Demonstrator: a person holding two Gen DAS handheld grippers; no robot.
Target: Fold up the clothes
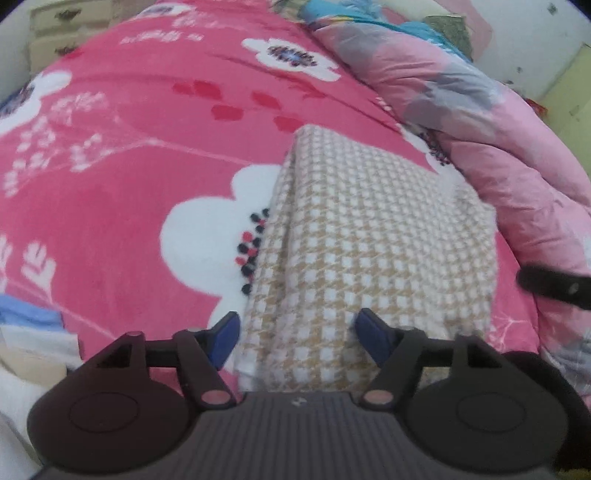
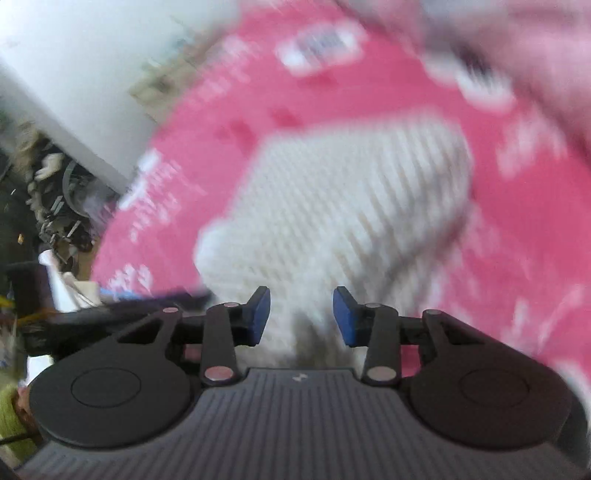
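A folded beige-and-white houndstooth garment (image 1: 369,240) lies flat on a pink floral blanket (image 1: 129,166). My left gripper (image 1: 297,338) hovers open over the garment's near edge; its blue pads (image 1: 225,338) stand wide apart and the cloth lies flat beneath them. One dark finger of the right gripper (image 1: 554,286) pokes in at the right edge of that view. The right wrist view is motion-blurred. There the garment (image 2: 343,199) lies below and ahead of my right gripper (image 2: 303,315), whose blue pads (image 2: 260,314) stand apart with nothing gripped.
A bunched pink patchwork quilt (image 1: 480,122) runs along the blanket's right side. A cream chest of drawers (image 1: 62,33) stands at the far left. Folded blue and white clothes (image 1: 29,332) lie at the near left. Floor clutter (image 2: 55,206) sits beside the bed.
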